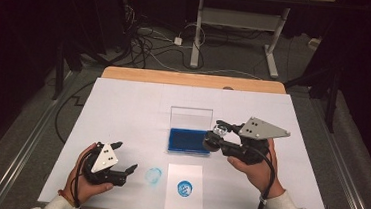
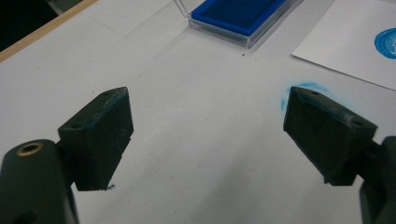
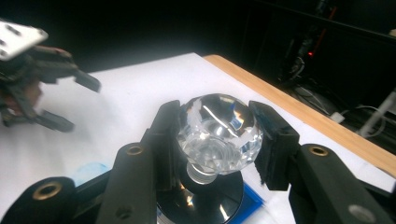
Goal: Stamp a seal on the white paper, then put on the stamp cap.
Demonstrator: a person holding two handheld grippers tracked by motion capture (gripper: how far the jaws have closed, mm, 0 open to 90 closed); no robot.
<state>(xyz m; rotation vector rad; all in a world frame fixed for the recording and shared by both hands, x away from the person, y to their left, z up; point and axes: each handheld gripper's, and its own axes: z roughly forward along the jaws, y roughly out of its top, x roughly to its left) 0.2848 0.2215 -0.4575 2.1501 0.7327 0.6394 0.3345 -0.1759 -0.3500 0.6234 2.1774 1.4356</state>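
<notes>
My right gripper (image 1: 218, 132) is shut on the clear faceted knob of a stamp (image 3: 219, 133). The stamp's dark round base (image 3: 205, 200) hangs over the right end of the blue ink pad (image 1: 186, 140). The pad sits in a clear case whose lid (image 1: 191, 118) stands upright behind it. My left gripper (image 1: 125, 156) hovers low near the front left of the white sheet, open with nothing between its fingers (image 2: 100, 135). A blue round print (image 1: 184, 188) marks a white paper (image 1: 182, 204) at the front centre.
A faint blue smudge (image 1: 153, 175) stains the white table cover (image 1: 123, 109) between my left gripper and the paper. The wooden table edge (image 1: 190, 79) runs along the back. Beyond it are cables and a desk frame (image 1: 197, 35) on the floor.
</notes>
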